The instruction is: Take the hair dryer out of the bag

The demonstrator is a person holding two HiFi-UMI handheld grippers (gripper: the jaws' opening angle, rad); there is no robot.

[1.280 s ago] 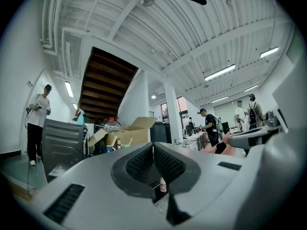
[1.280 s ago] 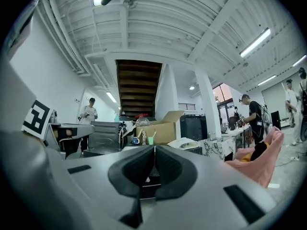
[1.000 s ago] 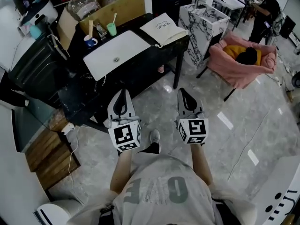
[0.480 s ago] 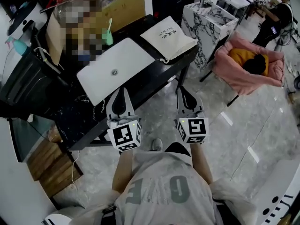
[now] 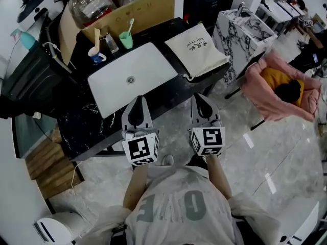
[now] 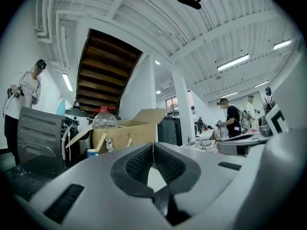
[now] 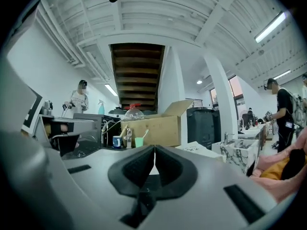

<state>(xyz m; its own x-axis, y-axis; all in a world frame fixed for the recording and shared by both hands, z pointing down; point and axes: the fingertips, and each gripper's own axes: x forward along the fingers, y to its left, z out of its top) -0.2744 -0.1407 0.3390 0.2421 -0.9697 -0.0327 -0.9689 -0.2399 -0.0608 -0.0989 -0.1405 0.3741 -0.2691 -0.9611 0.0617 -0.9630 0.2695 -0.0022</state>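
A cream drawstring bag (image 5: 198, 50) with dark print lies flat on the right end of the black counter (image 5: 76, 121); in the right gripper view the bag (image 7: 197, 149) shows just past the jaws. No hair dryer is visible. My left gripper (image 5: 138, 99) is shut and empty, its tips over the counter's front edge below the white sink (image 5: 134, 77). Beside it, my right gripper (image 5: 200, 97) is shut and empty too, its tips at the counter edge just short of the bag. Both point level toward the counter.
A cardboard box (image 5: 134, 7) with a clear water jug (image 5: 90, 2) stands behind the sink, with a green cup (image 5: 126, 39) and a blue cup (image 5: 96, 56). Right of the counter are a marble stand (image 5: 245, 28) and a pink chair (image 5: 281, 89). People stand in the background.
The person has stepped toward the counter. Both grippers, shut throughout, have come from over the floor up to the counter's front edge, and the bag now lies closer to the right gripper.
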